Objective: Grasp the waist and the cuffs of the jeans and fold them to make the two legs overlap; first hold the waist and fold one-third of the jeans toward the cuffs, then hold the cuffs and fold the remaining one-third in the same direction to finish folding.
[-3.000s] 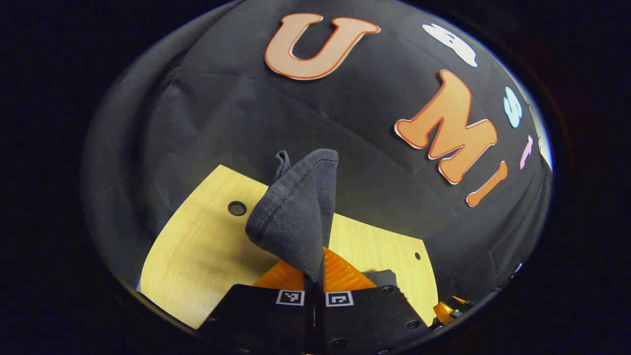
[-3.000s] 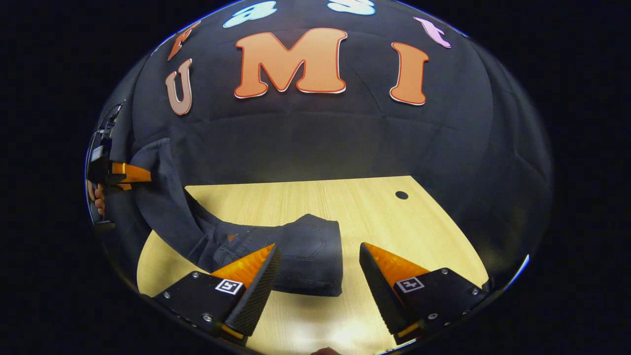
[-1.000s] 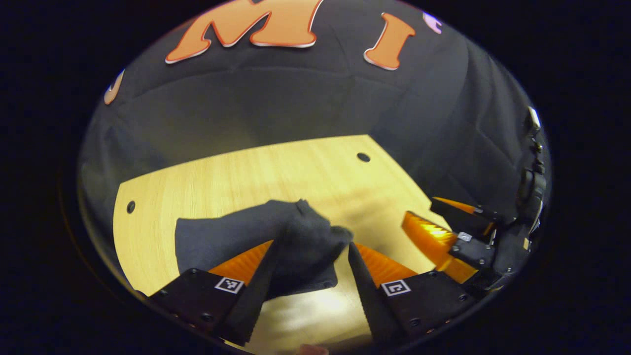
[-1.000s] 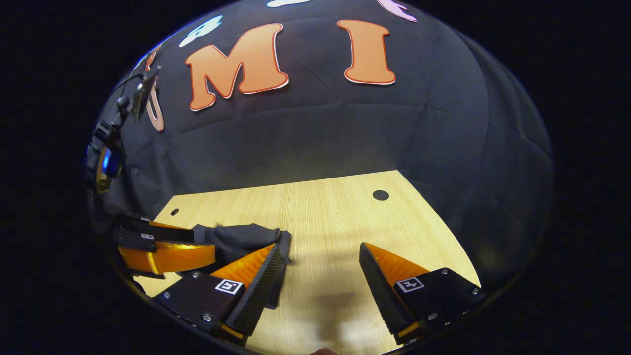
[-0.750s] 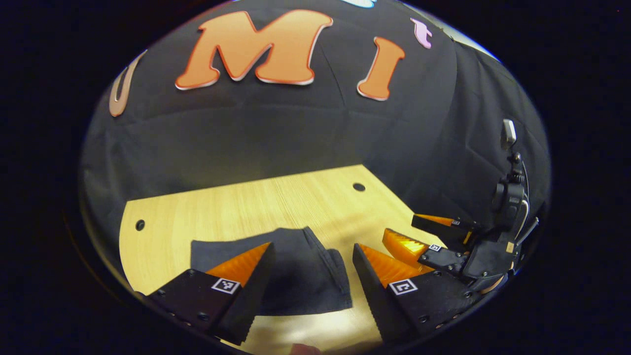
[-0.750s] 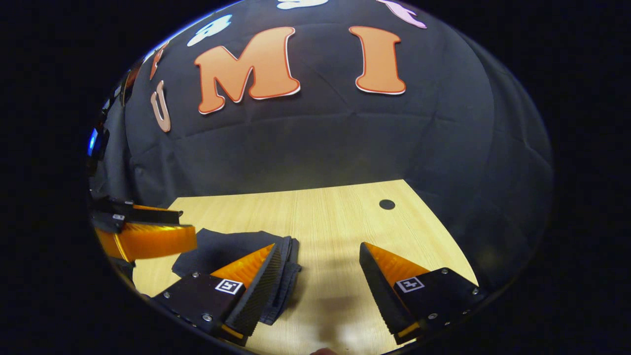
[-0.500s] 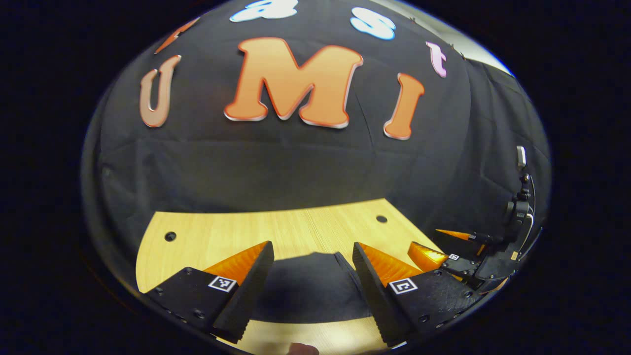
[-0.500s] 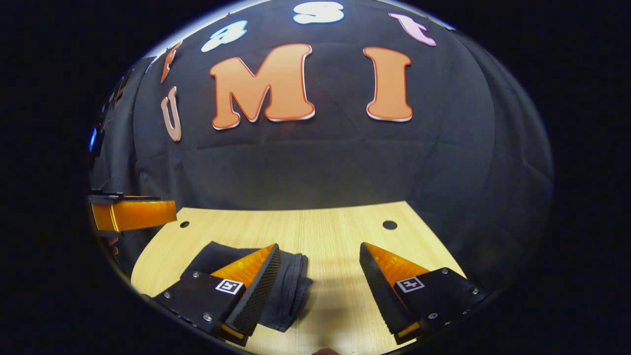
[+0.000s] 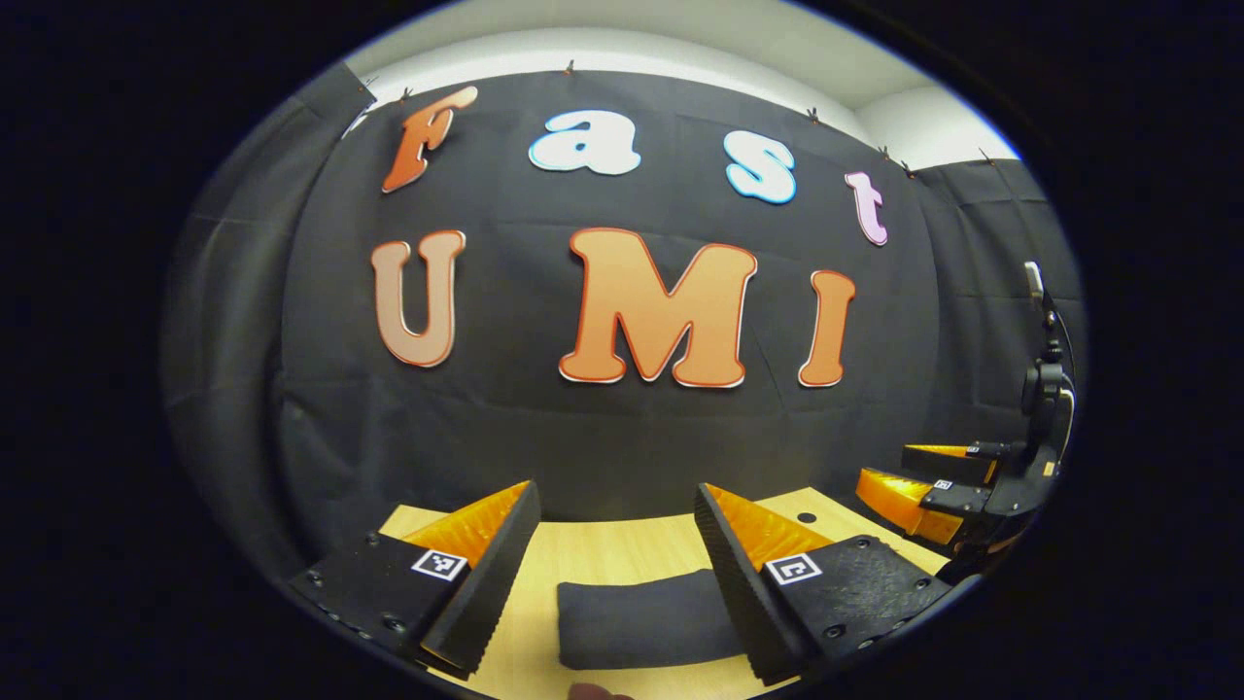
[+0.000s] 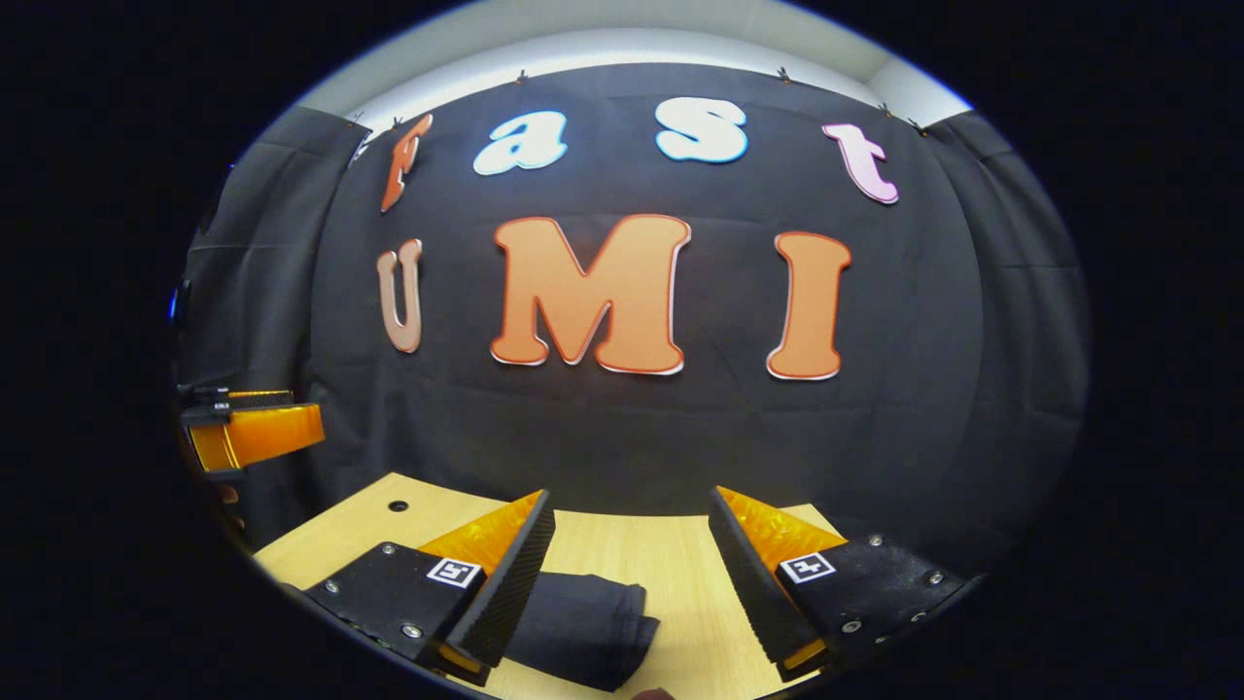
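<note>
Jeans (image 9: 646, 632) folded on worktop (image 10: 680, 559); left gripper (image 9: 617, 574) and right gripper (image 10: 627, 583) spread empty, now raised higher.

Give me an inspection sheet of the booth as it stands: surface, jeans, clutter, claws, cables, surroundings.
Surface: light wooden table, with round holes near its far corners.
Job's things: dark jeans lie in a compact folded bundle on the table, layered edges showing in the right gripper view.
Clutter: nothing seen.
Claws: left claw open, above the bundle, holding nothing; right claw open, the bundle below its left finger, holding nothing.
Cables: a dark lead appears to run along the right claw's body in the left gripper view.
Surroundings: black cloth wall behind the table, pale wall above.
</note>
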`<state>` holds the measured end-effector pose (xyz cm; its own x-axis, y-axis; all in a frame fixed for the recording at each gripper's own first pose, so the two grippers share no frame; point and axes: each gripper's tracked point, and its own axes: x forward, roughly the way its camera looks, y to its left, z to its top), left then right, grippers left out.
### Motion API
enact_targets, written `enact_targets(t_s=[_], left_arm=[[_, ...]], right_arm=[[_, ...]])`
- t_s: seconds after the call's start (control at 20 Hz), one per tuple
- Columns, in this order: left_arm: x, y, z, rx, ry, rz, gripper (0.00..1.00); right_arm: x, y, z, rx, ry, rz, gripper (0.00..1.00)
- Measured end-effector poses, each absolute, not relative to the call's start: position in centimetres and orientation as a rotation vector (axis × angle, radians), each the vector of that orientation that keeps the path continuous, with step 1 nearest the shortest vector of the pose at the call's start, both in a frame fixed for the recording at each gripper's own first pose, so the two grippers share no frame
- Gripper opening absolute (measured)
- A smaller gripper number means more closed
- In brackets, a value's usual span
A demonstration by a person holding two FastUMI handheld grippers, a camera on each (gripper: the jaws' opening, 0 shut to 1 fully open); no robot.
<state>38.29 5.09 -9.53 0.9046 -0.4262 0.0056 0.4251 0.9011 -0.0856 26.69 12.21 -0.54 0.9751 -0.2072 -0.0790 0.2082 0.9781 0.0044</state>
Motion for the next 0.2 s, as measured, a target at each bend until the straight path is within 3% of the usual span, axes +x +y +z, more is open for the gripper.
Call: enact_targets(t_s=[0.1,0.2], left_arm=[[37.7,7.0,-9.1,-0.084,-0.016,-0.401,0.91],[37.0,8.3,-8.5,-0.083,-0.061,-0.378,0.96]], right_arm=[[26.7,14.2,0.7,0.009,0.053,-0.169,0.96],[26.7,15.7,1.7,0.005,0.029,-0.141,0.96]])
